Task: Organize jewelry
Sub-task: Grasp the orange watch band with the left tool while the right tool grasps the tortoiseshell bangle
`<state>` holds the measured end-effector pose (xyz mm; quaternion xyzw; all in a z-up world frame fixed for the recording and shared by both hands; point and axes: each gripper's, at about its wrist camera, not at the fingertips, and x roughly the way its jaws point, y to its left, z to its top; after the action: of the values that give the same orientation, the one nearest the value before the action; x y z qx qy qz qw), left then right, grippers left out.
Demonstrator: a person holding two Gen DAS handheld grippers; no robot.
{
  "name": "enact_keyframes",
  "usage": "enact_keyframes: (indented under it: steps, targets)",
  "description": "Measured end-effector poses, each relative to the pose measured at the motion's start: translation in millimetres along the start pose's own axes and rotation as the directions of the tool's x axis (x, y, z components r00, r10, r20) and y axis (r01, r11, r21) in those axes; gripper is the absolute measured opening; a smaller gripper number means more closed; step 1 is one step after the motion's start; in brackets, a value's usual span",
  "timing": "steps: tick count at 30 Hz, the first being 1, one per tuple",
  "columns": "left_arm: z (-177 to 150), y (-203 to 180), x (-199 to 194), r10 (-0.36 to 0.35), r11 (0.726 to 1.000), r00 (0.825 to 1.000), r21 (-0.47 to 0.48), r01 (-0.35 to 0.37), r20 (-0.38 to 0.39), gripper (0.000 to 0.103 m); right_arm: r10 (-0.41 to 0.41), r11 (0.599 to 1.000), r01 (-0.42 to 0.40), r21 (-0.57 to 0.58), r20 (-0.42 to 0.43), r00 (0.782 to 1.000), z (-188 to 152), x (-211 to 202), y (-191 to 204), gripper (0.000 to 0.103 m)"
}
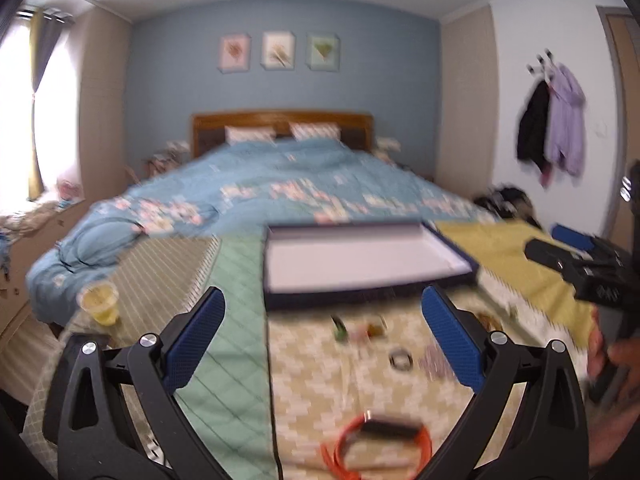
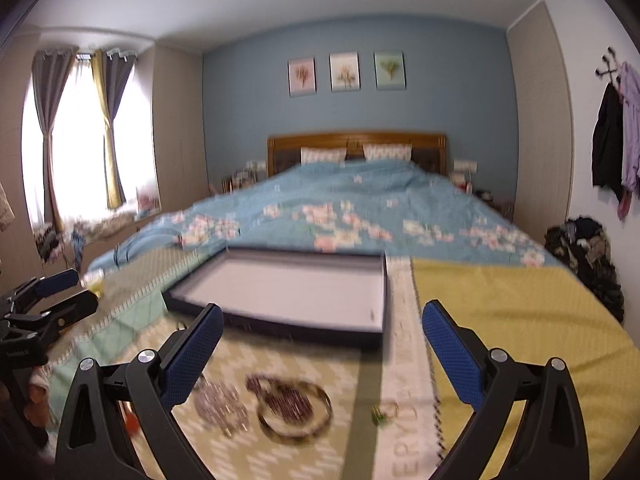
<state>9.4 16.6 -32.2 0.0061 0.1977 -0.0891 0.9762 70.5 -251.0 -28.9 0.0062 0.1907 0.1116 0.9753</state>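
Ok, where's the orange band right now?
In the left wrist view, the orange band lies on the patterned cloth between the open left gripper fingers, nearer the camera than the tray.

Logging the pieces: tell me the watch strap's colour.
Orange; the watch strap shows best in the left wrist view.

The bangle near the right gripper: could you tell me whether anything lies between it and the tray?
Nothing visible does. Only bare patterned cloth lies between the bangle and the tray, and the open right gripper holds nothing.
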Motion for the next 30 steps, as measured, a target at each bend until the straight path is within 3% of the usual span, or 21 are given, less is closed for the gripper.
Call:
enact_keyframes:
  steps: [4,7,10,11,13,17,21,25,30]
  targets:
    - [-18,1,8,-0.043,0.998,0.995,0.042,0.048,-0.094,0.094,0.022,1.0,-0.02,0.019,-0.107,0.994,-14,11,-11,0.096]
    - [-28,1,14,-0.077,0.993,0.986,0.075,0.089,-0.145,0.091,0.047,0.999,-0.042,0.031,-0.182,0.982,-24,18,-15,0.09]
    - [-35,0,18,-0.076,0.99,0.981,0.104,0.096,-0.178,0.089,0.089,0.996,-0.079,0.052,-0.241,0.966,-29,27,-18,0.071]
    - [-38,1,20,-0.084,0.988,0.978,0.109,0.106,-0.192,0.087,0.099,0.995,-0.088,0.056,-0.256,0.962,-29,30,-18,0.057]
    - [-41,-1,20,-0.11,0.986,0.969,0.097,0.134,-0.219,0.075,0.133,0.991,-0.118,0.068,-0.299,0.945,-31,38,-19,0.041]
    - [-47,-1,22,-0.134,0.982,0.958,0.098,0.163,-0.254,0.067,0.143,0.99,-0.132,0.056,-0.377,0.915,-37,53,-13,0.028]
    - [-50,-3,22,-0.158,0.974,0.945,0.113,0.197,-0.285,0.053,0.156,0.988,-0.146,0.057,-0.425,0.892,-40,65,-10,0.02]
    - [-51,-4,24,-0.196,0.963,0.929,0.115,0.242,-0.315,0.035,0.154,0.988,-0.151,0.043,-0.453,0.878,-38,70,-11,0.018]
    - [-49,-10,23,-0.22,0.943,0.911,0.162,0.29,-0.35,0.029,0.146,0.987,-0.156,0.021,-0.492,0.858,-38,78,-11,0.018]
